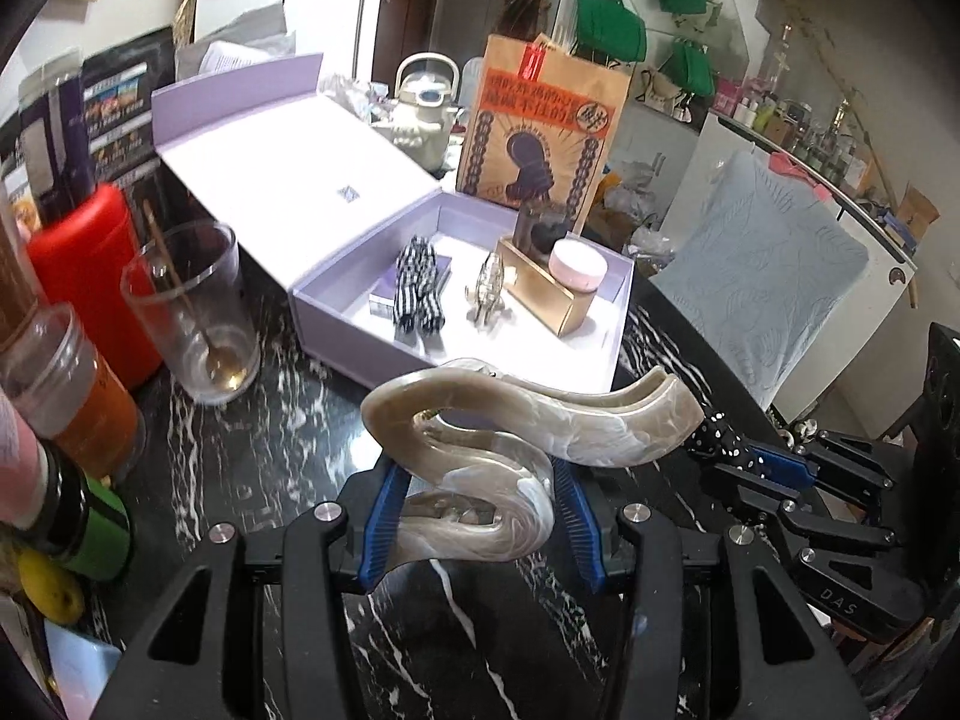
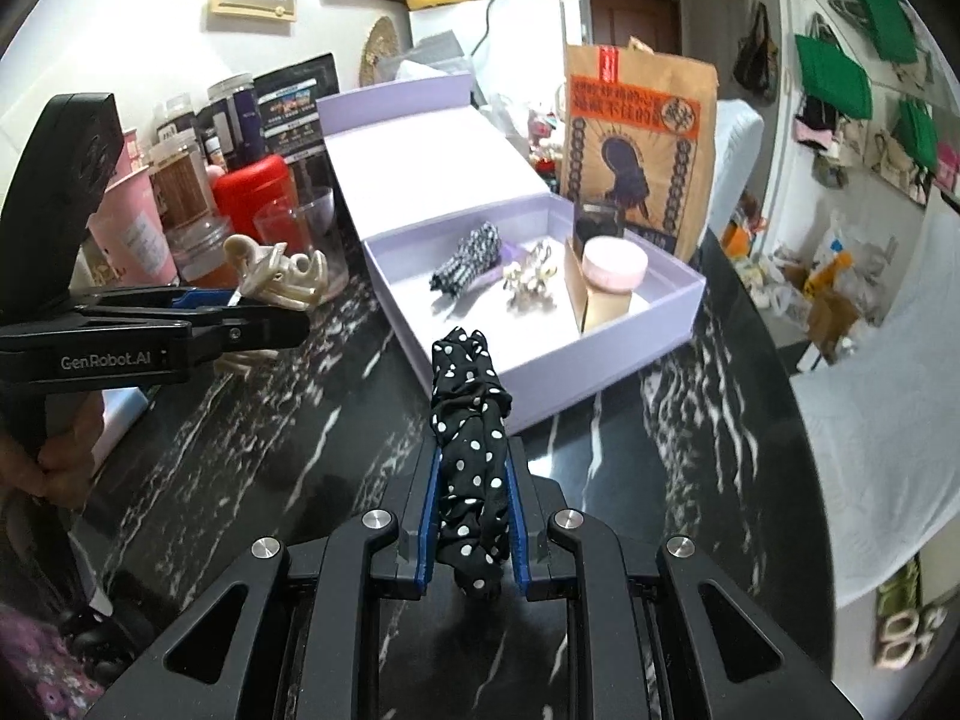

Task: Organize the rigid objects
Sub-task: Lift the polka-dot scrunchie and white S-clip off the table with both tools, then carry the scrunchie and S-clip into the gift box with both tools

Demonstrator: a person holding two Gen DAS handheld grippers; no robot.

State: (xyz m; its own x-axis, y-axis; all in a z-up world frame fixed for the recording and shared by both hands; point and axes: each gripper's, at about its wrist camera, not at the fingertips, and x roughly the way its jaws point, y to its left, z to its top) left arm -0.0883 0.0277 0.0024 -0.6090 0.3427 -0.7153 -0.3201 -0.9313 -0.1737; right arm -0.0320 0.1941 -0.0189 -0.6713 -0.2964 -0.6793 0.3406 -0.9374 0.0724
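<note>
Both jaws pinch: left gripper (image 1: 477, 516) (marked "GenRobot.AI") a pearly hair claw (image 1: 510, 438), right gripper (image 2: 471, 516) a polka-dot scrunchie (image 2: 471, 450).

Open box (image 1: 336, 306) on counter (image 1: 288, 420); inside, bow (image 1: 417, 282) left, clip (image 1: 489, 291) centre, jar (image 1: 579, 264) right. Glass (image 1: 192, 312) left of box, bag (image 1: 543, 120) behind.

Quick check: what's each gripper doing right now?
Left gripper: closed on the pearly hair claw.
Right gripper: closed on the black polka-dot scrunchie.
</note>
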